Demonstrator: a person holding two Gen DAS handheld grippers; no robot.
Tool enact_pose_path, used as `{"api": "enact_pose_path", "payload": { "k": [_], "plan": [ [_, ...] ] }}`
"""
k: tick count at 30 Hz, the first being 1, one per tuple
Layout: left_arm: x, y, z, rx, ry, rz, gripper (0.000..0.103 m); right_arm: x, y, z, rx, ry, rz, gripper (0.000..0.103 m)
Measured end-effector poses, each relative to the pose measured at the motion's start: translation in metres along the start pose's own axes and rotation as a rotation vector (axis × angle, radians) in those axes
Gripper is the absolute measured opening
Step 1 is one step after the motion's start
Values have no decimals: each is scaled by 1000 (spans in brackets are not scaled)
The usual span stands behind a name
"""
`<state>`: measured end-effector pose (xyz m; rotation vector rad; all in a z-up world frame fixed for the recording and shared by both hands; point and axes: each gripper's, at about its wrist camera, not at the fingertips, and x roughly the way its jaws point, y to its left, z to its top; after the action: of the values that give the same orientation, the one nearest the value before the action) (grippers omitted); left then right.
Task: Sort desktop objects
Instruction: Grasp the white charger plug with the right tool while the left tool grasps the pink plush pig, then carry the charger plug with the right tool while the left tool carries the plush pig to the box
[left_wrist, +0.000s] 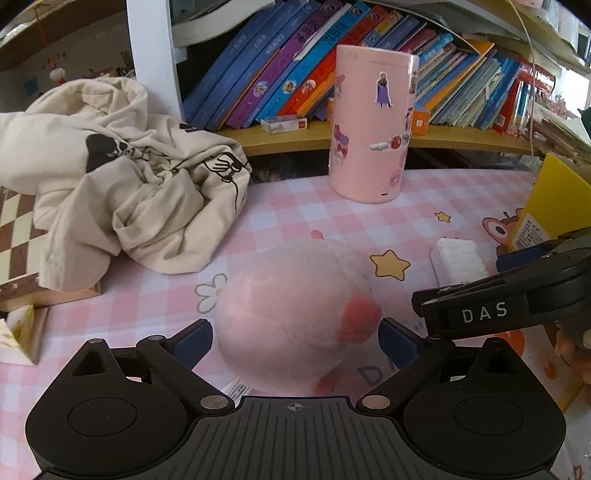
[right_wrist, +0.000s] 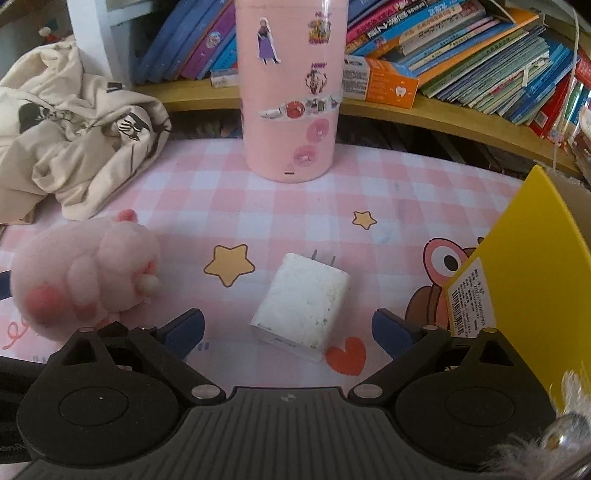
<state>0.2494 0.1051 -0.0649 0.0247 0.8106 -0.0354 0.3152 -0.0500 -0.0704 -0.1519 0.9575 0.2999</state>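
Note:
A pink plush toy (left_wrist: 295, 314) lies on the pink checked desk mat (left_wrist: 288, 214). My left gripper (left_wrist: 295, 341) is open, its blue pads on either side of the plush without squeezing it. The plush also shows at the left of the right wrist view (right_wrist: 81, 273). A white charger plug (right_wrist: 303, 302) lies flat on the mat, prongs pointing away. My right gripper (right_wrist: 288, 332) is open with the charger between its fingers, close in front. The charger shows in the left wrist view (left_wrist: 458, 258), with the right gripper's body beside it.
A pink sticker-covered cylinder (right_wrist: 291, 88) stands at the back of the mat. A cream garment (left_wrist: 122, 184) is heaped at the left over a checked board. A yellow box (right_wrist: 524, 280) stands at the right. A shelf of books (left_wrist: 369, 62) runs behind.

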Motion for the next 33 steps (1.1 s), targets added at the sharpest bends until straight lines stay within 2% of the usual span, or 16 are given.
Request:
{"api": "enact_pose_path", "payload": {
  "k": [4, 8, 13, 16, 17, 18, 19, 22, 33],
  "plan": [
    [11, 3, 0, -3, 11, -8, 98, 6, -2, 0, 4, 18, 13, 92],
    [22, 3, 0, 4, 29, -12, 96, 8, -1, 0, -4, 14, 22, 90],
    [26, -1, 1, 38, 9, -27, 93, 7, 0, 1, -12, 3, 25, 80],
    [23, -3, 1, 58, 0, -47, 81, 5, 1, 1, -26, 2, 34, 70],
    [21, -4, 1, 64, -3, -53, 71, 5, 2, 2, -31, 1, 36, 67],
    [19, -4, 0, 68, 3, -59, 65, 4, 3, 2, -38, 0, 41, 58],
    [17, -5, 0, 71, 8, -65, 64, 2, 4, 2, -46, 1, 51, 51],
    [11, -6, -1, 83, 24, -84, 61, 0, 5, 4, -56, 22, 81, 49],
    [-47, 2, -30, 5, 10, -124, 61, -41, 10, -14, -62, 37, 193, 41]
  ]
}}
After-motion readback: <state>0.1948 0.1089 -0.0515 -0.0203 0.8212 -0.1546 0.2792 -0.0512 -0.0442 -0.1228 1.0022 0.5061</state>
